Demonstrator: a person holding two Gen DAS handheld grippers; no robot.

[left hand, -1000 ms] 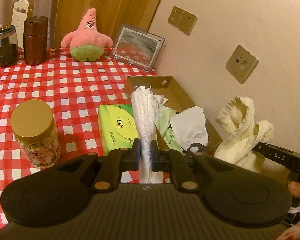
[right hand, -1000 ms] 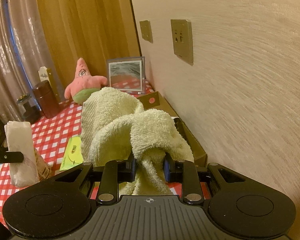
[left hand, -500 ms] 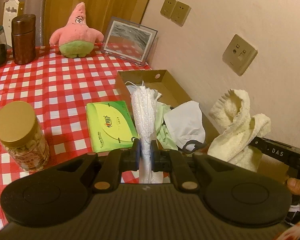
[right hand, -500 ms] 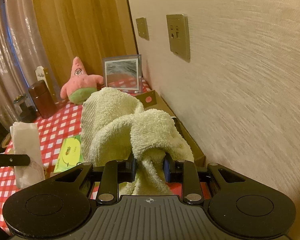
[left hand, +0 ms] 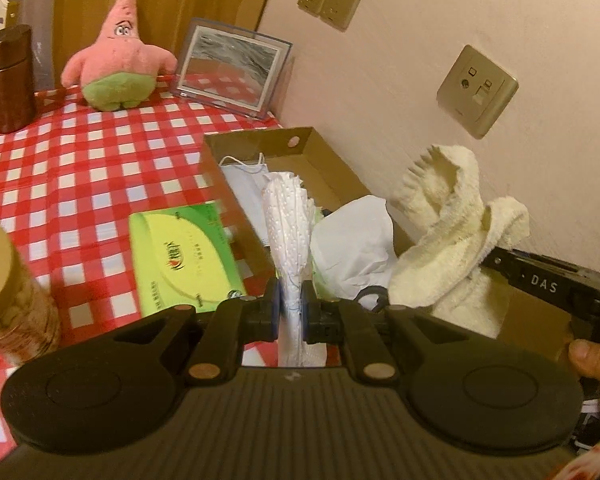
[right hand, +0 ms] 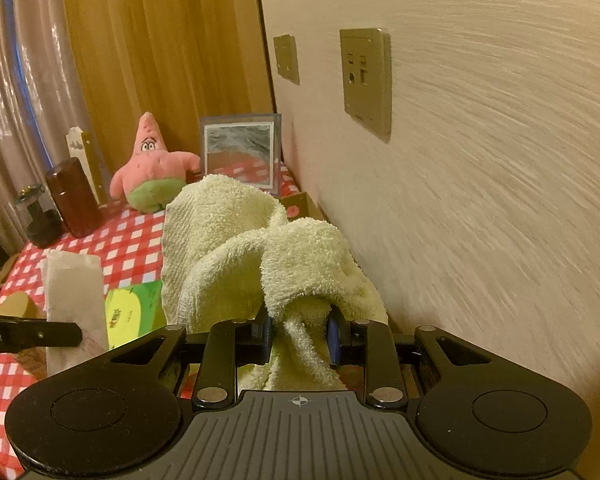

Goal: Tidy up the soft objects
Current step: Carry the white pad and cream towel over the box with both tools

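Left wrist view: my left gripper point(left hand: 290, 312) had its jaws clamped on a white paper towel point(left hand: 287, 216) just before the cardboard box point(left hand: 332, 168), which already held cloths. Right wrist view: my right gripper point(right hand: 300, 340) pinched a cream towel point(right hand: 236, 240), not yet dropped in.

Left-wrist view: cardboard box point(left hand: 332, 168) against the wall point(left hand: 460, 20), at 12 o'clock; tissue pack point(left hand: 184, 256) on the table point(left hand: 80, 168) just beside it, at 10; jar point(left hand: 8, 296) at 9; plush toy point(left hand: 118, 60) and picture frame point(left hand: 232, 66) behind, at 11.
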